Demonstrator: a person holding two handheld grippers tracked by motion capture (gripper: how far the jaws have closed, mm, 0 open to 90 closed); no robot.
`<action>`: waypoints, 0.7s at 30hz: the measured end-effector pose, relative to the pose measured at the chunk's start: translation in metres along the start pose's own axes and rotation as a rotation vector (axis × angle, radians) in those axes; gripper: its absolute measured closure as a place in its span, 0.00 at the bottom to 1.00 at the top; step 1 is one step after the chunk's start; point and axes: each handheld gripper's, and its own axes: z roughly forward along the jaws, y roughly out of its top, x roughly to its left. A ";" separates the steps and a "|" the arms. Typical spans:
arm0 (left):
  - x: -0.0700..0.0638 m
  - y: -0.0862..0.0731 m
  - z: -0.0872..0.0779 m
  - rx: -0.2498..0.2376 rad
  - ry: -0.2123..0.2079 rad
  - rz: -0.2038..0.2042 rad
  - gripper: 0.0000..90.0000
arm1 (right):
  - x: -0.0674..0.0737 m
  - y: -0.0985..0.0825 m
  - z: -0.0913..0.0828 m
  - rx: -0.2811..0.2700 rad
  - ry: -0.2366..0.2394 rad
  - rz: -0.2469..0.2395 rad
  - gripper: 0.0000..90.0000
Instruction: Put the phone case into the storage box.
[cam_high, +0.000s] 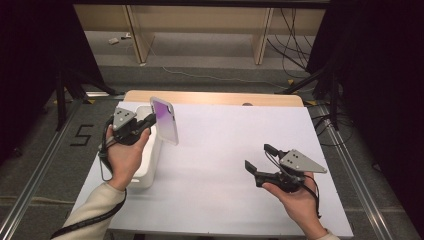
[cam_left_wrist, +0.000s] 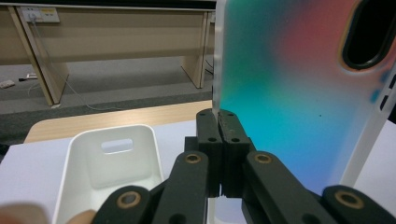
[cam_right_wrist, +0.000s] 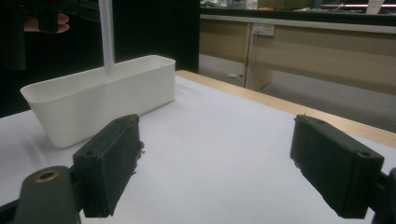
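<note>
L gripper (cam_high: 150, 121) jaws pinch the case (cam_high: 165, 120) by its edge above the bin (cam_high: 148, 172): light, prob. flexy, slick, so hold the rim; R gripper (cam_high: 261, 159) jaws gape, nothing between.

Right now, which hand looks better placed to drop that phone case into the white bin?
The left. Its gripper is shut on the phone case beside the white bin. The right gripper is open, empty, and far across the table.

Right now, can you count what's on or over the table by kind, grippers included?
Phone case: 1, clamped by its edge in the left gripper
White bin: 1
Grippers: 2, the right gripper open with nothing between its jaws
Total: 4
</note>
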 end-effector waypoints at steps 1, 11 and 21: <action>0.000 0.000 -0.001 -0.004 0.000 -0.003 0.99 | 0.000 0.000 -0.002 0.004 -0.001 0.005 0.19; 0.006 0.002 -0.003 0.003 0.030 -0.028 0.99 | -0.001 -0.005 -0.011 0.019 -0.021 0.000 0.19; 0.015 0.005 -0.006 -0.008 0.051 -0.036 0.99 | -0.004 -0.008 -0.013 0.001 -0.022 0.019 0.19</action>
